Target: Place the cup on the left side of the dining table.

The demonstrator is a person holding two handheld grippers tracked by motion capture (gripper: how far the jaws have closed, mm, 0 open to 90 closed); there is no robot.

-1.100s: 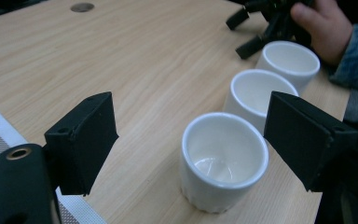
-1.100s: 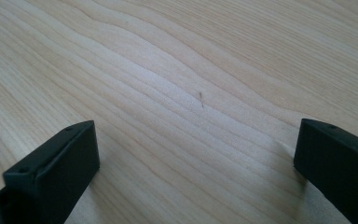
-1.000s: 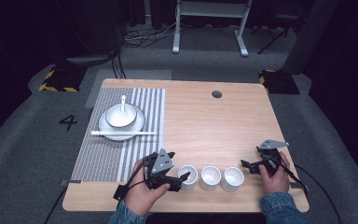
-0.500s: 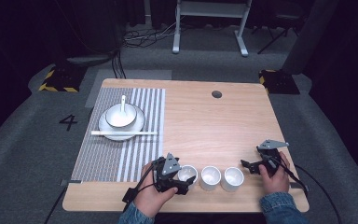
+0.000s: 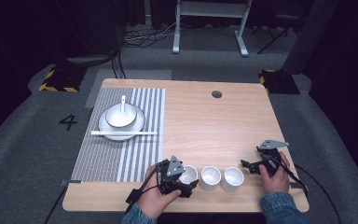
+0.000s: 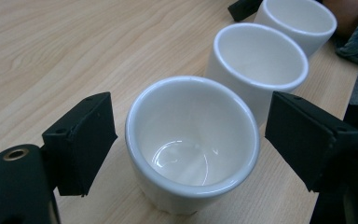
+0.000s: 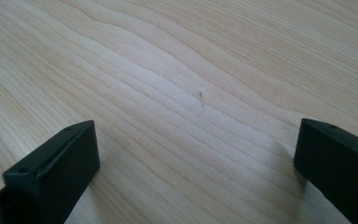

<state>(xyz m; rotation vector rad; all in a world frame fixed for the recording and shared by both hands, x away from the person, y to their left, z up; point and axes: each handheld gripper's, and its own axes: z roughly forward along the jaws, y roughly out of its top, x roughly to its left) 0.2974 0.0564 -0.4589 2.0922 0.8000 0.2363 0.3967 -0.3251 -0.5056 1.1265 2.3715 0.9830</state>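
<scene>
I have the left gripper (image 5: 188, 179) low at the near edge of the table (image 5: 214, 126), at about 7 o'clock from the table's middle. Its jaws are spread wide and stand on either side of the nearest cup (image 6: 192, 142), with a gap between each pad and the cup wall, so nothing is pinched. In the left gripper view that cup stands upright and empty between my two black jaws, rim up, on bare wood.

Three white cups stand in a row along the near edge. The one I straddle is the leftmost (image 5: 188, 175); the middle cup (image 5: 210, 177) stands just beside it at 3 o'clock, and the third cup (image 5: 231, 178) is next along in the same line. In the left gripper view the middle cup (image 6: 260, 60) sits close behind the first, and the third cup (image 6: 298, 21) lies past it, all upright and empty.

My right gripper (image 5: 248, 165) rests near the table's right near corner, at 3 o'clock from the third cup and apart from it. Its jaws are spread too, with bare wood between them in the right gripper view.

Off at 10 o'clock a striped mat (image 5: 135, 154) carries a plate (image 5: 106, 128) with a bowl (image 5: 120, 116) on it, a spoon (image 5: 123, 103) standing in the bowl, and chopsticks (image 5: 123, 133) across the plate's near rim.
</scene>
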